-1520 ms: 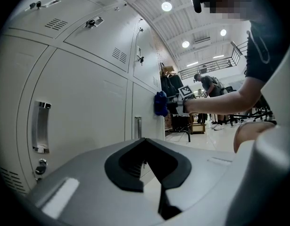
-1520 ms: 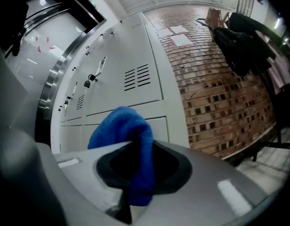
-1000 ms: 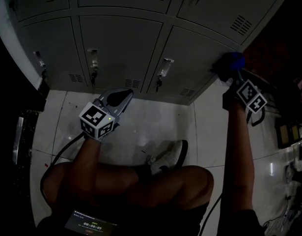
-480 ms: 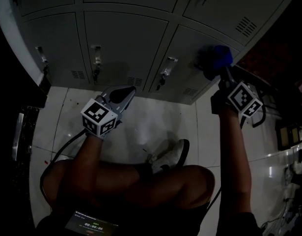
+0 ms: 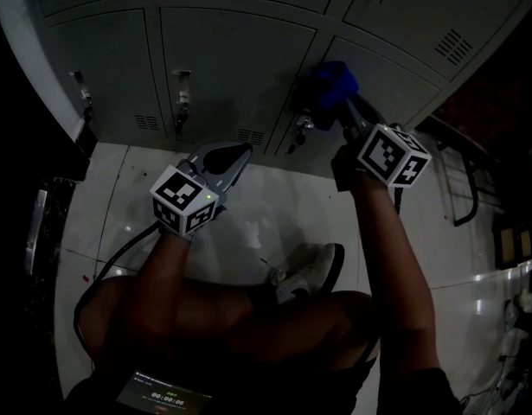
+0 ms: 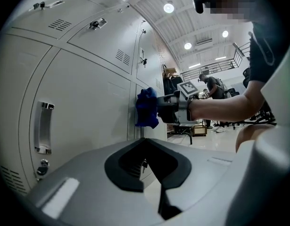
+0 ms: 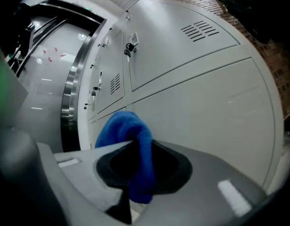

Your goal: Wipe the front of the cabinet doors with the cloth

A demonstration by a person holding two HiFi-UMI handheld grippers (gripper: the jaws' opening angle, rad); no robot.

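Metal latch (image 5: 303, 124) just beside blue cloth (image 5: 333, 85)

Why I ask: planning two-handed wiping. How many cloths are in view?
1. A blue cloth is clamped in the right gripper, at a lower cabinet door. The left gripper is shut and empty. Others may lie out of view.

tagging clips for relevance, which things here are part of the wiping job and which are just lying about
In the job:
- blue cloth, held against the doors
- right gripper, fingers shut on the cloth
- grey cabinet doors

Just about:
- left gripper, shut on nothing, off the doors
- shoe
- cable on the floor
- lit screen on the lap
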